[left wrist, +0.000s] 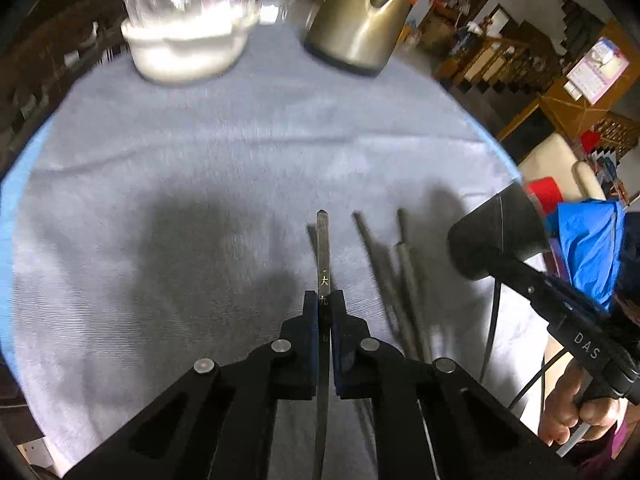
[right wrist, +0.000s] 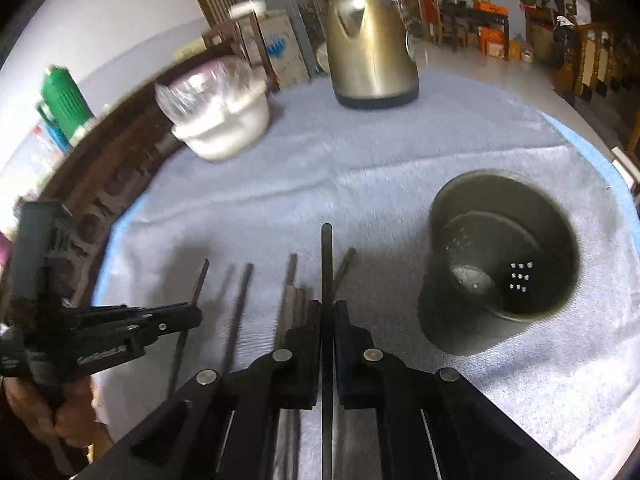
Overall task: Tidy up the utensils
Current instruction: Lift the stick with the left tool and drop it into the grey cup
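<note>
My left gripper (left wrist: 324, 304) is shut on a flat metal chopstick (left wrist: 322, 248) with gold characters, held above the blue towel. It also shows in the right wrist view (right wrist: 192, 316). My right gripper (right wrist: 327, 312) is shut on a dark round chopstick (right wrist: 326, 256), lifted over several more chopsticks (right wrist: 290, 292) that lie on the towel. They also show in the left wrist view (left wrist: 404, 280). A metal utensil holder (right wrist: 500, 256) with a perforated bottom leans to the right of my right gripper, with its opening toward me.
A bronze kettle (right wrist: 370, 52) and a white bowl with plastic wrap (right wrist: 224, 116) stand at the far side of the towel (right wrist: 360, 168). A wooden chair back (right wrist: 120, 152) curves along the left. The right gripper's body (left wrist: 520, 256) shows in the left view.
</note>
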A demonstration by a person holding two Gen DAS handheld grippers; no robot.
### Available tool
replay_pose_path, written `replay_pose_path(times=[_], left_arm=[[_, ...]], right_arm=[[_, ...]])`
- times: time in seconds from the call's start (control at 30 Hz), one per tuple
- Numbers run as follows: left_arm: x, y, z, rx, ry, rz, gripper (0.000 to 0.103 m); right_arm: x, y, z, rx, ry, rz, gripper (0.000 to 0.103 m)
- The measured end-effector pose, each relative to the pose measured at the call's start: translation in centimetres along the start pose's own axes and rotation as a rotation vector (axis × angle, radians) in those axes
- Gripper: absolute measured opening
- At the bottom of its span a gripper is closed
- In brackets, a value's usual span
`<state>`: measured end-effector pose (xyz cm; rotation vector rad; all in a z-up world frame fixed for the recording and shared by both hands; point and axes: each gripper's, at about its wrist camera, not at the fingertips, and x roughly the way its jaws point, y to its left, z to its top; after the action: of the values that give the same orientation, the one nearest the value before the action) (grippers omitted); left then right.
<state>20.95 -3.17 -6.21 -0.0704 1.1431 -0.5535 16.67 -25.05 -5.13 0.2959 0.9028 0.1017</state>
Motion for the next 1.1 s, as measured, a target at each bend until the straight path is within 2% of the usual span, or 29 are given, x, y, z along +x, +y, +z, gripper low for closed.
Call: replay_pose_path(times=[0.2,0.3,0.53,0.63,0.8,1.0,1.1], left_arm=[[-6.1,-3.0,-0.3,0.016,-0.174,-0.018,0.006],[-8.2,-5.1,-0.2,0.034,-0.238,-0.030,0.006],[-12.6,-9.9,1.4,0.090,-0.375,-0.061,0.006],[-14.0,-11.6,2.5,0.085,-0.456,-0.086,0.006],[-13.8,-14.3,4.7,0.054,-0.560,-0.102,0.006],[-11.2,-17.0,7.2,0.018,-0.690,-0.108,0.006],[-9.3,-17.8,7.5,0.028,-0.719,-0.093,0.006]], right_arm=[[-6.1,-0.7,-0.2,-0.001,-0.155,0.105,0.006],[-9.5,-1.3,-0.1,-0.001,-0.261,0.154,0.006],[-15.7,-3.0,1.8,0.018,-0.474,0.185,0.006],[-17.8,-4.6,2.9,0.047,-0.559,0.178,0.006],[-19.5,-6.6,4.6,0.100,-0.690,0.141,0.006],[-19.1,-7.4,5.7,0.108,-0.807,0.020,0.006],[-18.4,-7.5,6.2,0.097,-0.822,-0.016,0.006]])
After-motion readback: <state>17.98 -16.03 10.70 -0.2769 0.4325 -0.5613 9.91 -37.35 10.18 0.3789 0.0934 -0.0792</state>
